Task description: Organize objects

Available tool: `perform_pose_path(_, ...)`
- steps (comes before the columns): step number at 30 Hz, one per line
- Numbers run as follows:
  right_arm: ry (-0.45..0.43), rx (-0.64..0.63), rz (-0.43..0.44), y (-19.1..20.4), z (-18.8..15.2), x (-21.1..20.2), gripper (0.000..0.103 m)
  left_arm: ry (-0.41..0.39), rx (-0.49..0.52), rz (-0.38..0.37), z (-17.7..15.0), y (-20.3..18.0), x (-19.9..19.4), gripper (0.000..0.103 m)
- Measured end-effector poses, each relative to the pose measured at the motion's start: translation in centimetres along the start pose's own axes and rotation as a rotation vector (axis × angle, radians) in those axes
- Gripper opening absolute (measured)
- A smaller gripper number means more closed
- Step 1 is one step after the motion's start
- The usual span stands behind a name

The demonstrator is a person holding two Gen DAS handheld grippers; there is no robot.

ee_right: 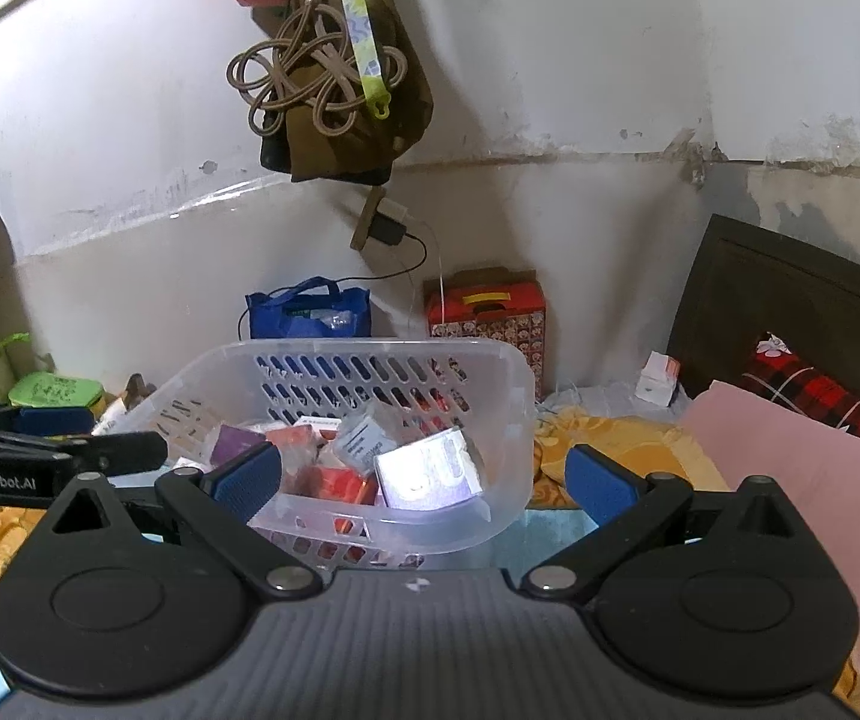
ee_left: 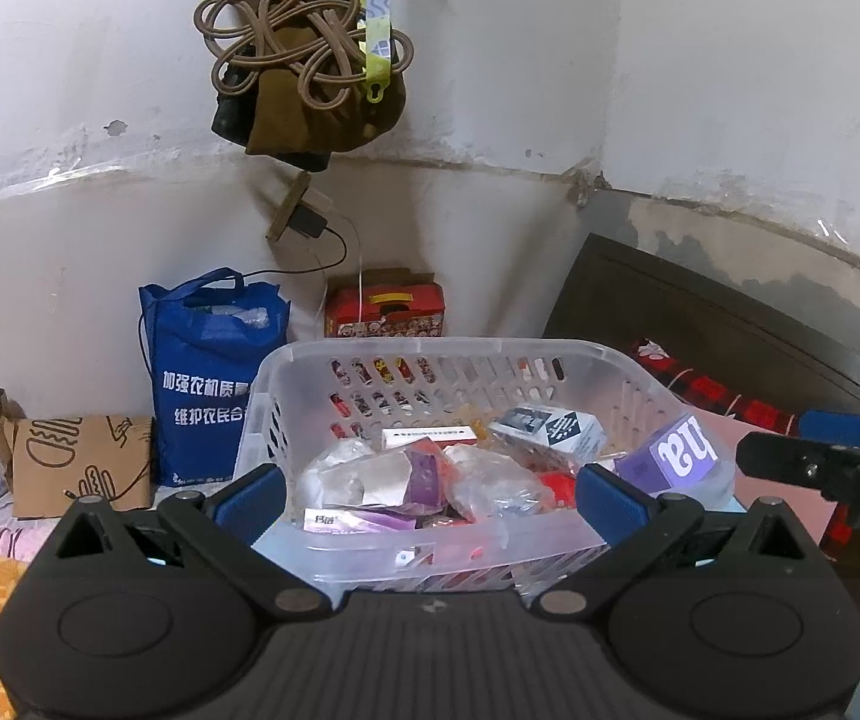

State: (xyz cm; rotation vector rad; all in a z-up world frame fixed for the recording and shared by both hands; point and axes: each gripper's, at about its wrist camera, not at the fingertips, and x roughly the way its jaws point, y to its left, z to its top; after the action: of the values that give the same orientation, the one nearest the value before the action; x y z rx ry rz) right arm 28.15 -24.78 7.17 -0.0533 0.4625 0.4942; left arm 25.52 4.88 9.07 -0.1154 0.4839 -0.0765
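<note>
Clear plastic basket point(ee_left: 430, 360), loaded with small boxes and soft packets, just ahead of left gripper point(ee_left: 430, 501) and right gripper point(ee_right: 423, 480), both spread empty; light, flexible, probably best held by rim

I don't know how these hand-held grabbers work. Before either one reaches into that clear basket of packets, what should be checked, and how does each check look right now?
1. Left gripper open and empty: ok, fingers spread with nothing between them.
2. Right gripper open and empty: ok.
3. Clear basket upright with its top uncovered: ok.
4. Something easy to grab: ok, the purple box leans against the basket's right wall.
5. Grippers apart from each other: ok, each shows at the edge of the other's view.
6. Basket steady on its support: cannot tell, the base is hidden.
</note>
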Motion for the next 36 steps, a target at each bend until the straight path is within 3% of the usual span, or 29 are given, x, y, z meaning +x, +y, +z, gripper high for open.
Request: perform_pose_path(36,0.018,0.004,-0.009,-0.07,-0.48,-0.14,0.103,0.007,0.004,0.013,-0.06,-0.21,0.22,0.103)
